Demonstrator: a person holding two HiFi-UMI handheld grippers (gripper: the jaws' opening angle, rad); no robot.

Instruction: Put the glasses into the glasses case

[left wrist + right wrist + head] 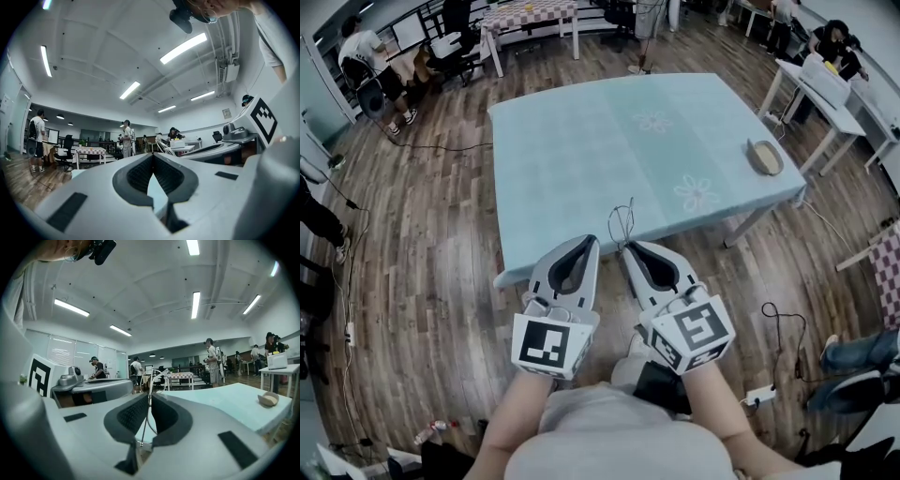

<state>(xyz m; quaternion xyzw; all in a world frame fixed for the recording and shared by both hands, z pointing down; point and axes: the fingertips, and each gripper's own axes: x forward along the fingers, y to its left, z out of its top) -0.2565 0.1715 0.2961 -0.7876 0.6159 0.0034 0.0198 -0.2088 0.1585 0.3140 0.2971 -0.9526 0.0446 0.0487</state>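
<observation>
The glasses (623, 223) are a thin wire frame that sticks up from the tips of my right gripper (630, 247), which is shut on them at the front edge of the light blue table (581, 159). In the right gripper view the wire (149, 405) runs down between the closed pads of the right gripper (150, 394). The tan glasses case (764, 157) lies open at the table's far right edge, also seen as the case (268, 399). My left gripper (589, 241) is shut on nothing, right beside the other gripper; its jaws in the left gripper view (153, 155) meet at the tips.
A white desk (825, 94) stands just right of the table, close to the case. A checkered table (530, 14) and office chairs stand at the back with several people. Cables and a power strip (759, 396) lie on the wood floor.
</observation>
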